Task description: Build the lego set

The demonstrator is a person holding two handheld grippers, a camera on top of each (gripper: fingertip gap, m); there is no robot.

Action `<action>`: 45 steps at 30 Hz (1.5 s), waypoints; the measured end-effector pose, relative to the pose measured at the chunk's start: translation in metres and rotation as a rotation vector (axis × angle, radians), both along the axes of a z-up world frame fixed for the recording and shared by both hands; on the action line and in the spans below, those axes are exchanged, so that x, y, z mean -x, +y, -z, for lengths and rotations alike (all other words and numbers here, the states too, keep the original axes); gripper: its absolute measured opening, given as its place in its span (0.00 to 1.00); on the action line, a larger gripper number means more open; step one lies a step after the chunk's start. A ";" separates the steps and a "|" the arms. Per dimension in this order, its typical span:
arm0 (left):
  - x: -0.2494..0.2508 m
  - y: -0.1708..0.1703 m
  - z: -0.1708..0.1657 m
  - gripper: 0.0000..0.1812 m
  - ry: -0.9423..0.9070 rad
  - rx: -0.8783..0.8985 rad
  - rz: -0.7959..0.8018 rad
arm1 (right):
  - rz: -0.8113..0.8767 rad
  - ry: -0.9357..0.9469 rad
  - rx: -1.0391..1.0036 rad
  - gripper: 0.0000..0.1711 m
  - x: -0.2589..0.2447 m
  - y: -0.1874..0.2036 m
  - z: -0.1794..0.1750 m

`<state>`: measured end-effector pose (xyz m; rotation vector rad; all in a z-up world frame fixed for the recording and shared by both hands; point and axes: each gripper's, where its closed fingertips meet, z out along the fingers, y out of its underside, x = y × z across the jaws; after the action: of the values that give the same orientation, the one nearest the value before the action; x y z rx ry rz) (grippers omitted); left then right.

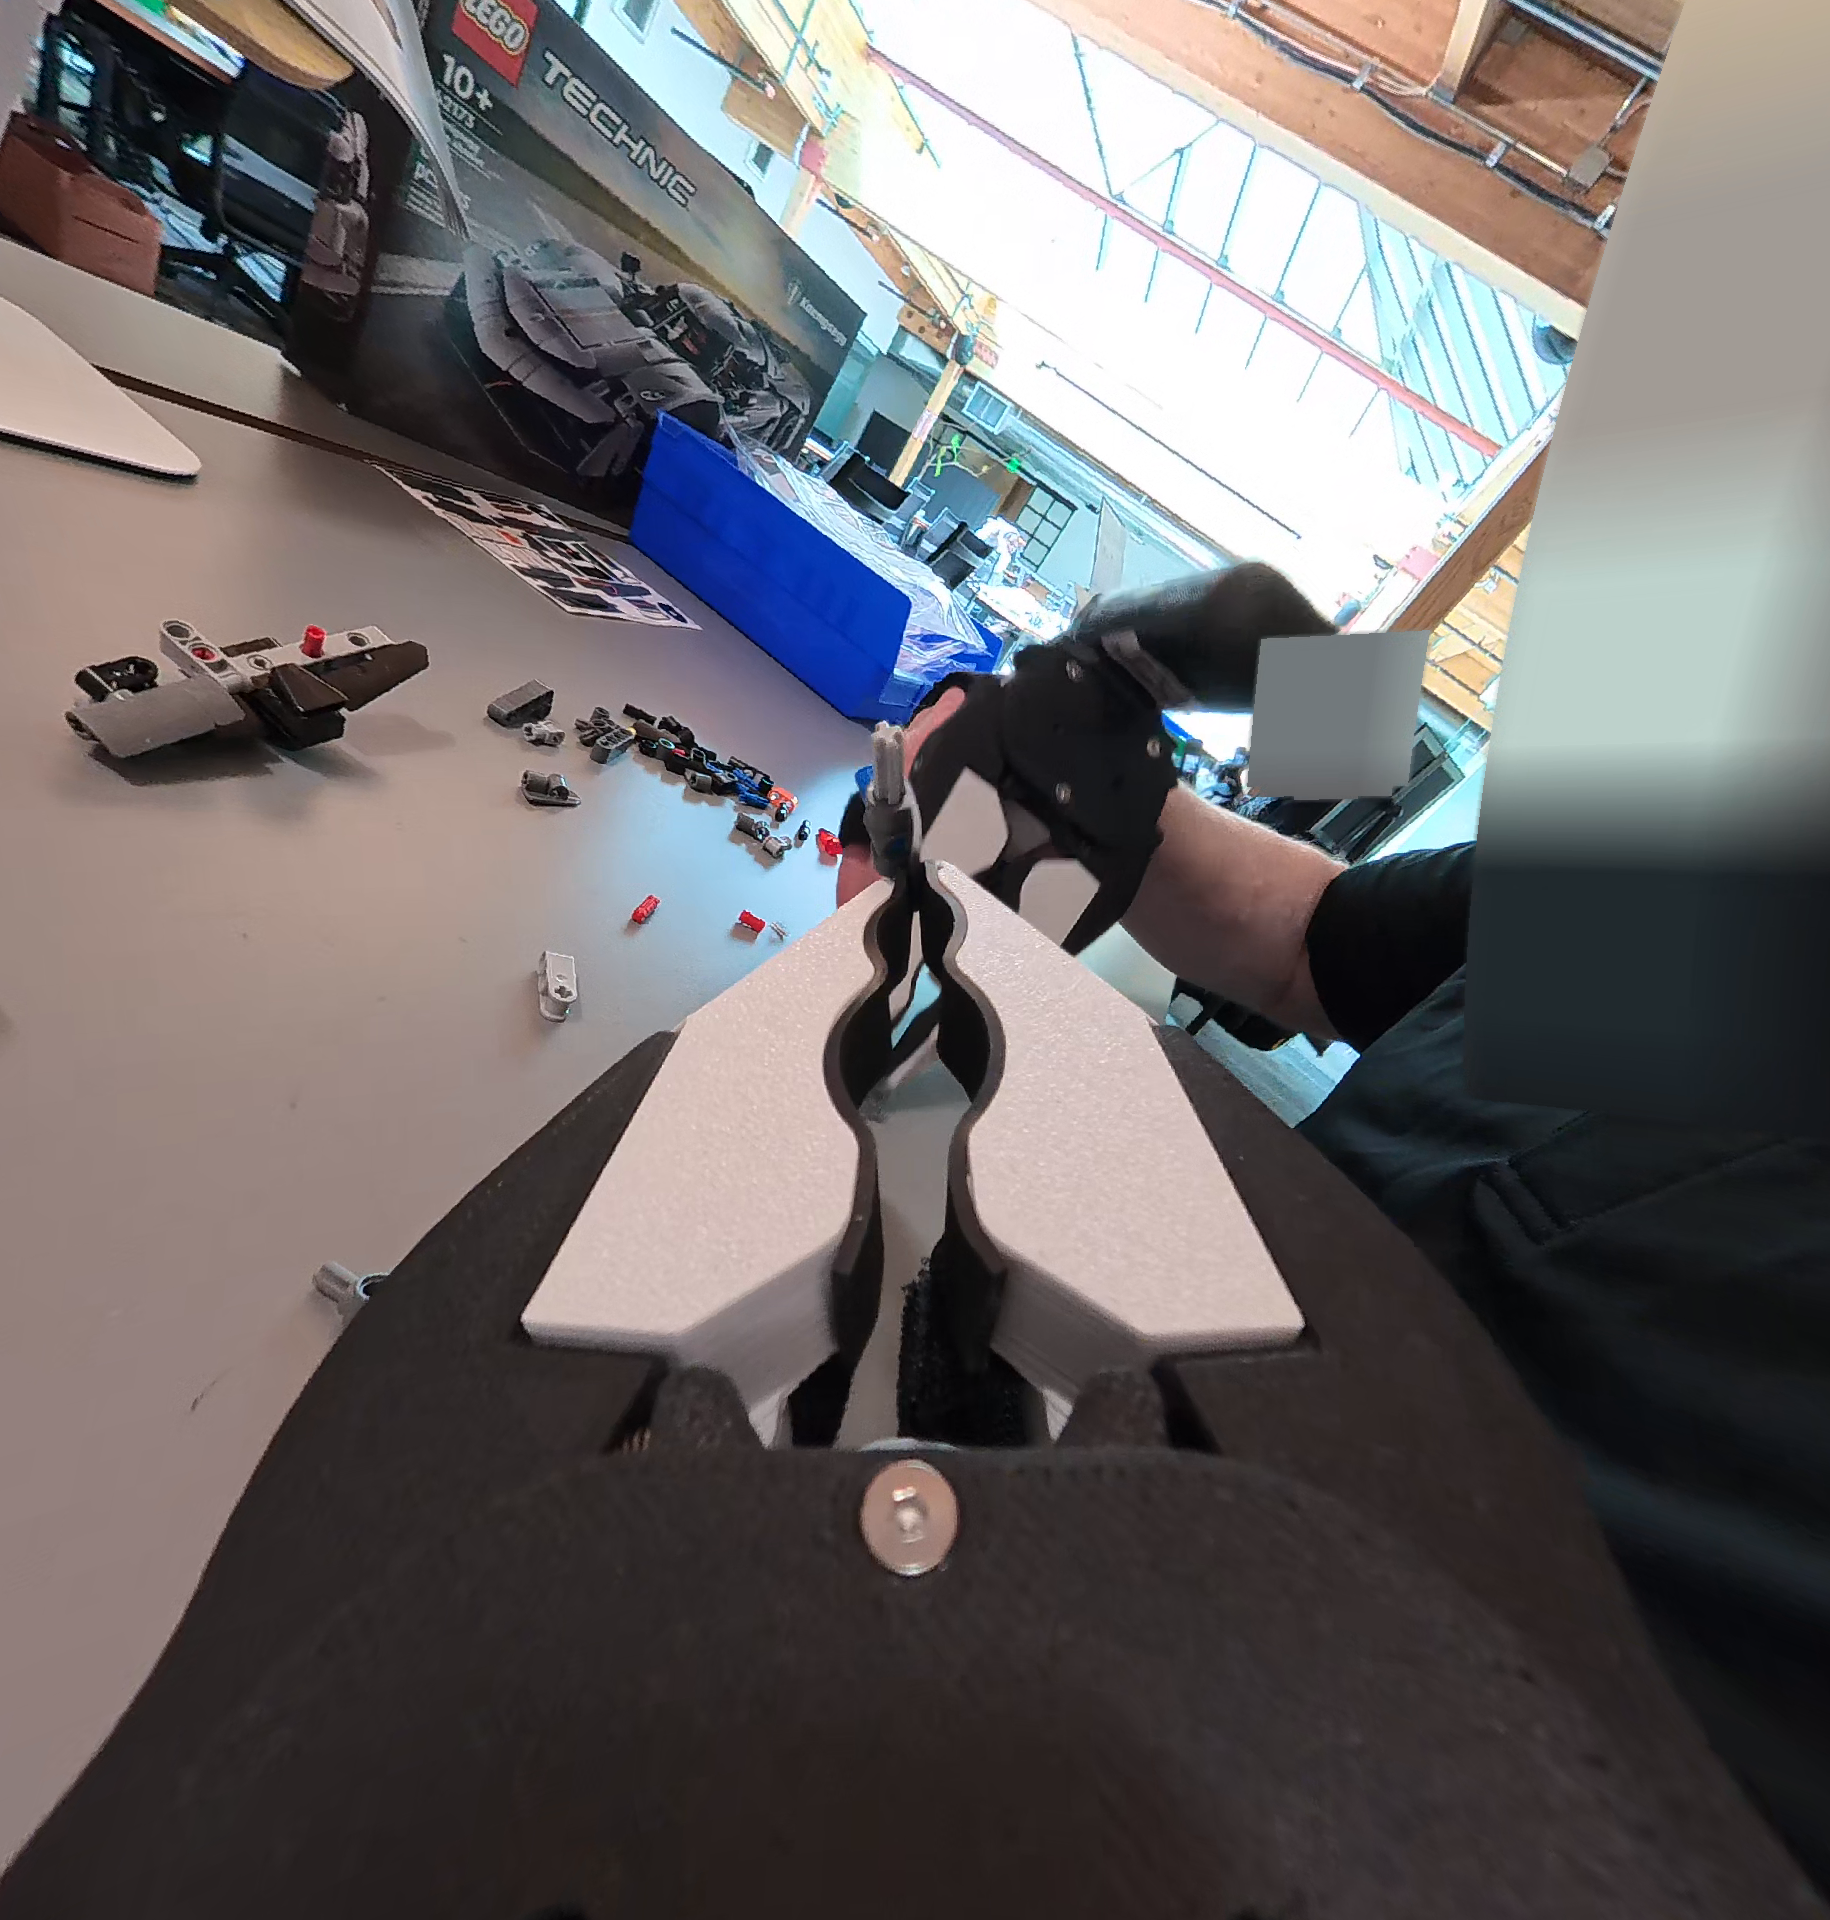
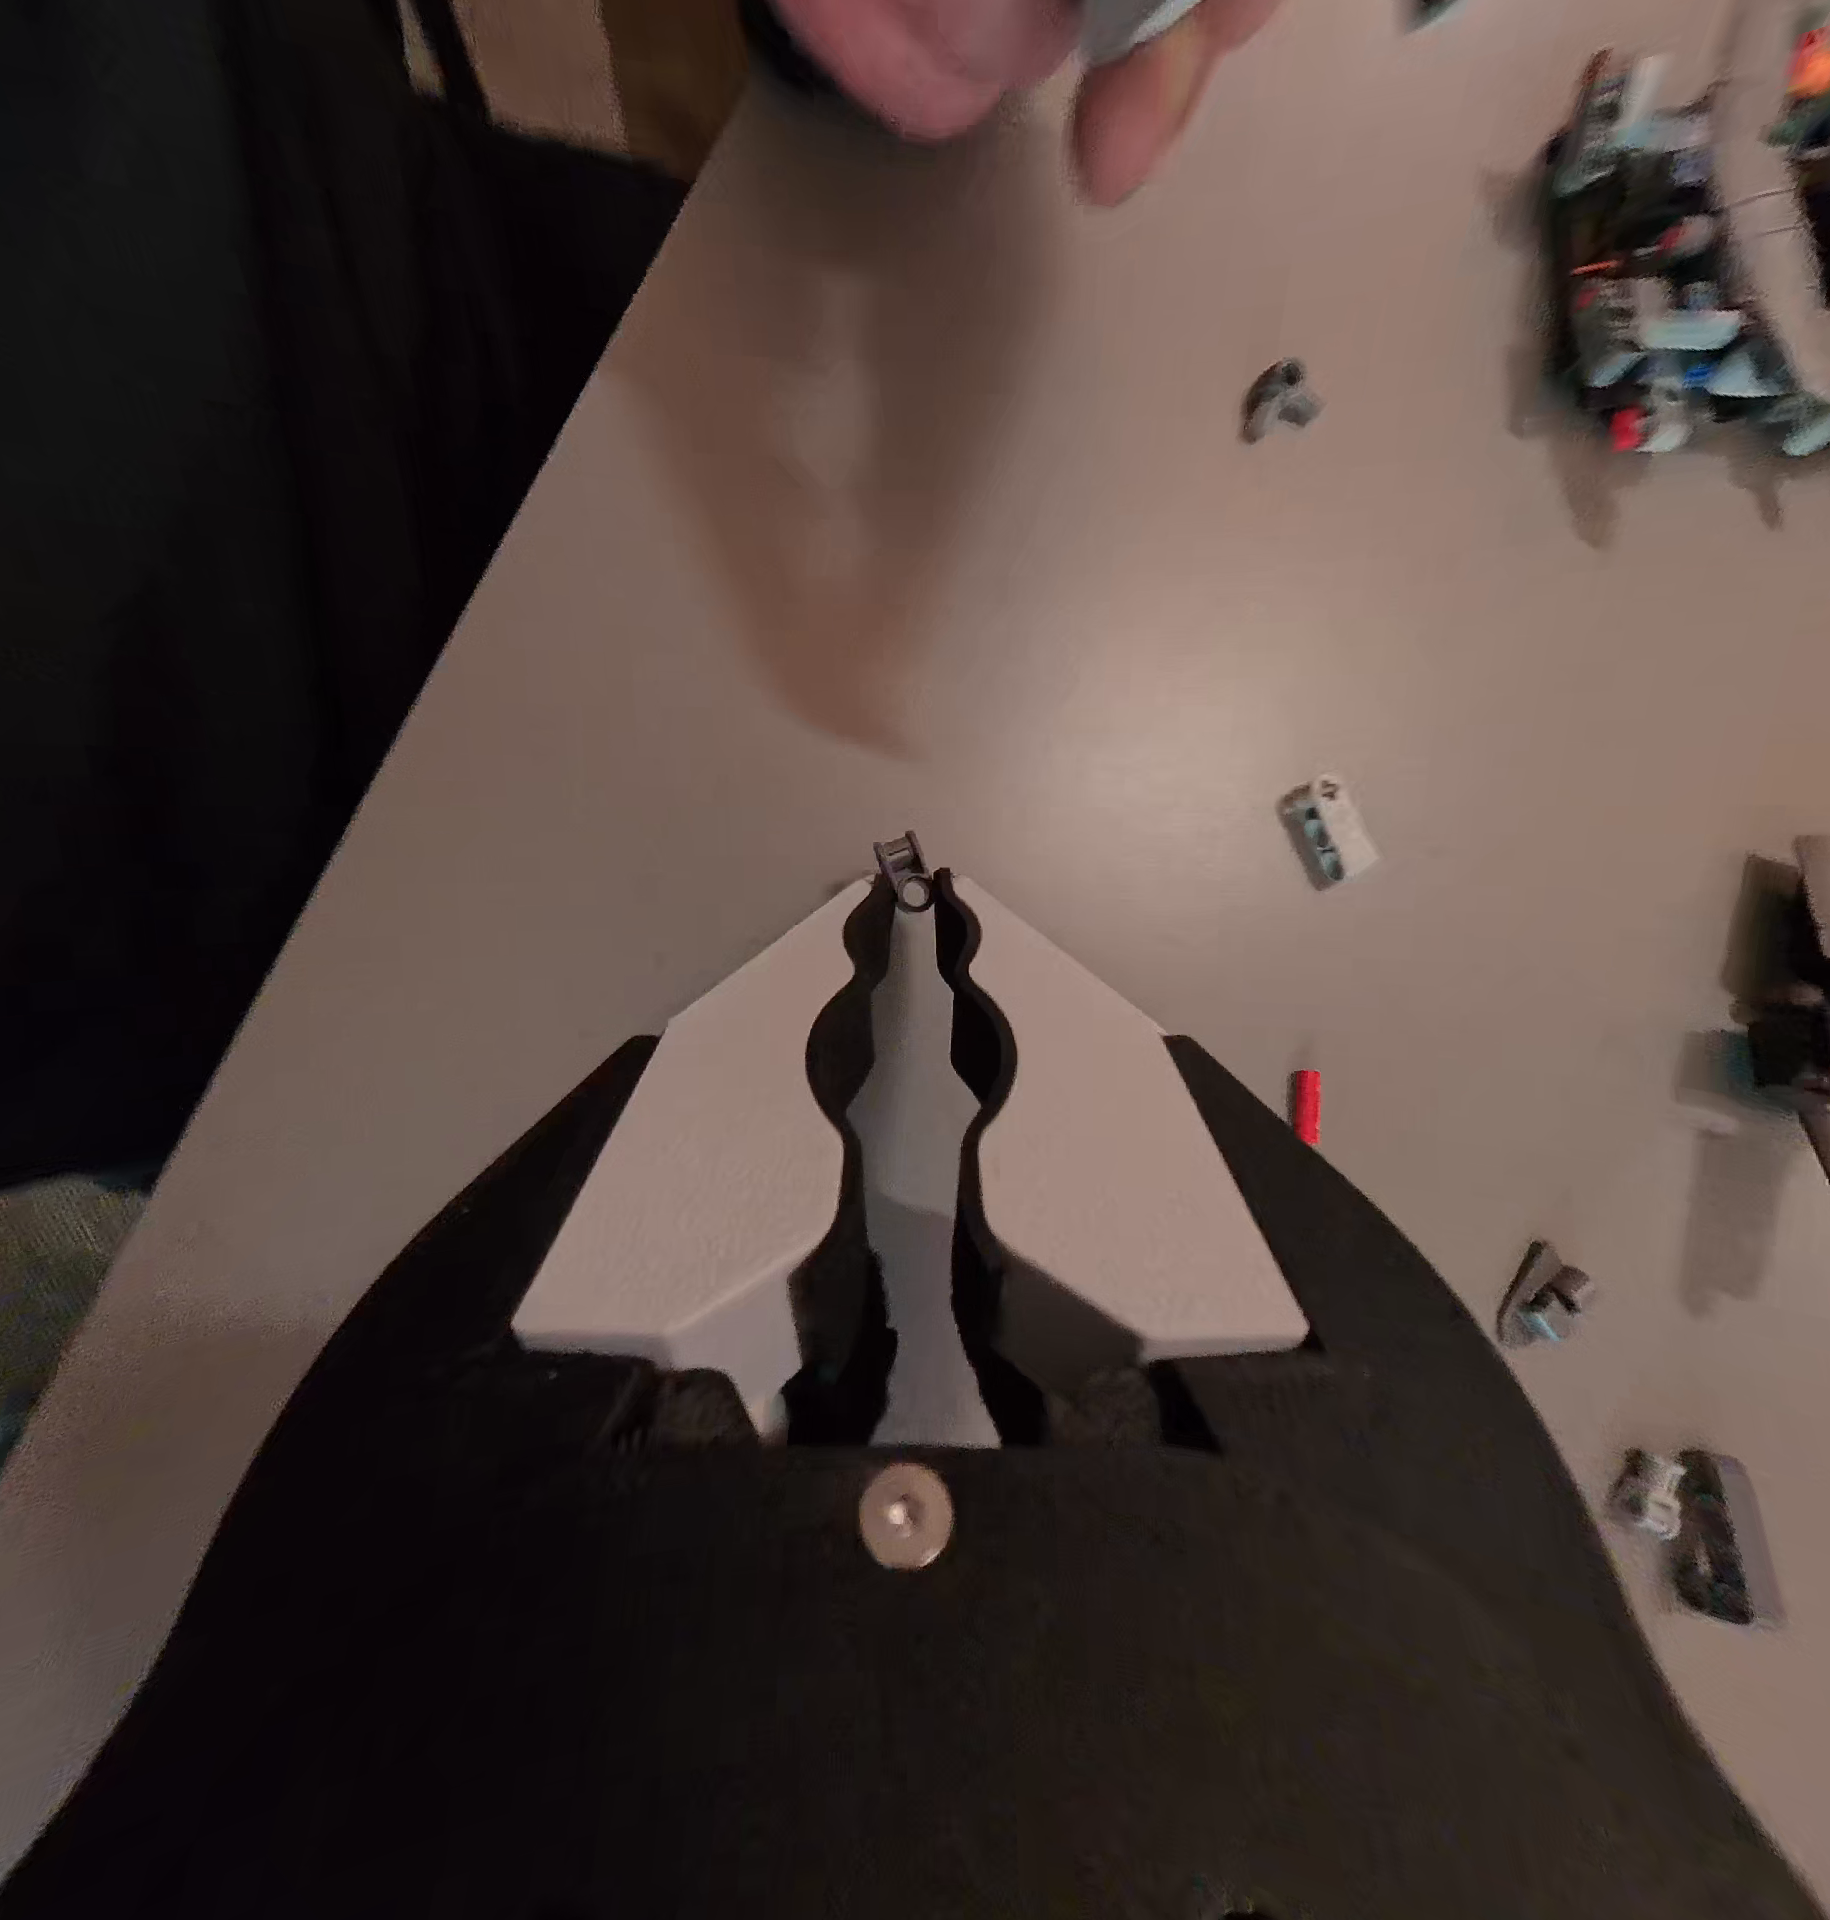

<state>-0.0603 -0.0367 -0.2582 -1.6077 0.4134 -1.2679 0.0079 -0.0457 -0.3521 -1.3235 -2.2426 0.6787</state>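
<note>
A grey table (image 1: 267, 1039) carries a half-built black-and-grey model (image 1: 246, 691) and a scatter of loose pieces (image 1: 682, 748). The left gripper (image 1: 906, 883) has its jaws pinching a grey axle piece (image 1: 885, 790) at the tips. The right gripper (image 2: 906, 888) has its jaws pinching a small dark connector (image 2: 906, 868) above the table's edge.

We count two grippers: the left gripper (image 1: 906, 883) and the right gripper (image 2: 911, 883), each pinching one small grey piece, an axle piece (image 1: 885, 790) and a pin connector (image 2: 909, 878). At ten o'clock of the left view lies one half-built grey and black model (image 1: 246, 691). We see one blue bin (image 1: 786, 582) at twelve o'clock, one set box (image 1: 578, 260) at eleven, one sticker sheet (image 1: 558, 561), and two loose red pins (image 1: 644, 909) (image 1: 751, 922). The heap of small parts (image 1: 682, 753) is too dense to count.
</note>
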 end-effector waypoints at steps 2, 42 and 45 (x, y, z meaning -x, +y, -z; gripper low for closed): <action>-0.001 0.000 0.000 0.00 0.009 -0.003 -0.006 | 0.066 0.069 0.091 0.03 0.006 0.003 -0.018; -0.039 -0.034 -0.006 0.00 0.282 -0.365 0.256 | 0.171 0.516 0.905 0.03 0.045 -0.016 -0.123; -0.039 -0.035 -0.003 0.00 0.335 -0.391 0.279 | 0.166 0.488 0.893 0.03 0.045 -0.018 -0.121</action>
<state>-0.0209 -0.0718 -0.2550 -1.4539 1.0581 -1.0331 -0.0371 -0.0635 -0.2307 -1.4534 -1.4304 1.8321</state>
